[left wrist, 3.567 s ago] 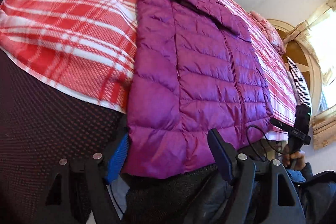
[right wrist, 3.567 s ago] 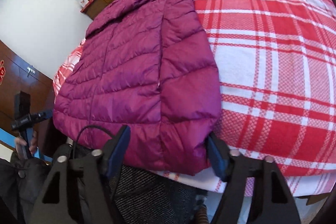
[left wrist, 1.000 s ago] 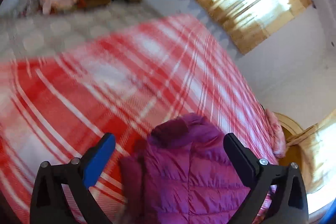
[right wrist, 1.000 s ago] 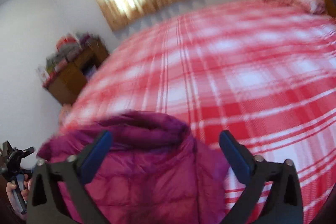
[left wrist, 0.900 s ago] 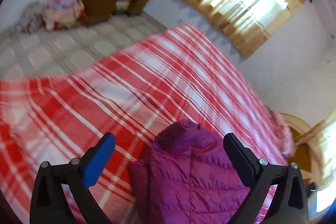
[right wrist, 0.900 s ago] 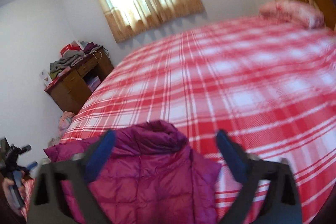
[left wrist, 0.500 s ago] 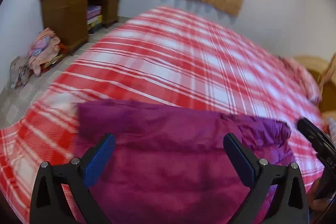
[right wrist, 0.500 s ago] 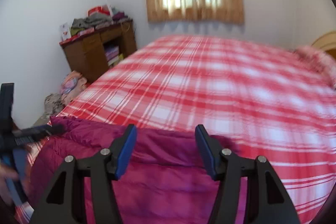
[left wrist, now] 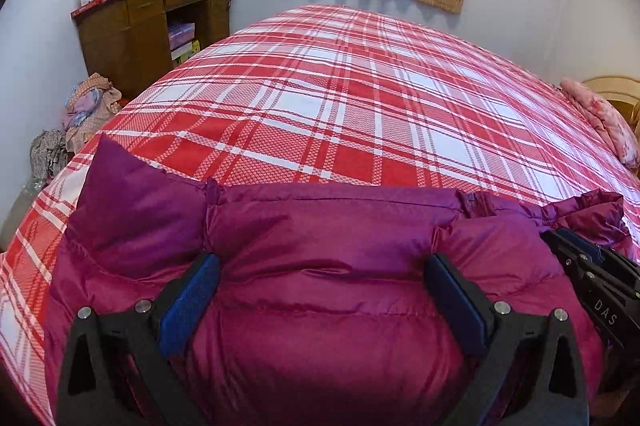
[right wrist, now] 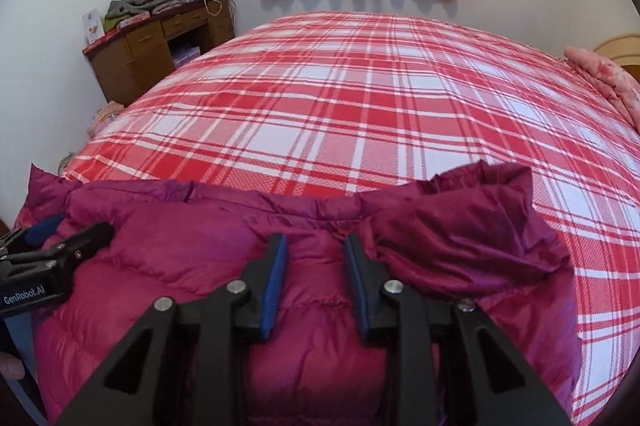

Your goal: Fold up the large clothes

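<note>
Swung from lengthwise to lying crosswise now, jacket at the bed's near edge. Left gripper spread wide over it; right gripper, nearer the collar end, just been closing, padding bulging between, not yet pinched.

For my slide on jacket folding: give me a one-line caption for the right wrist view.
Right gripper, jaws just closing, over a purple puffer jacket on a red plaid bed.
</note>
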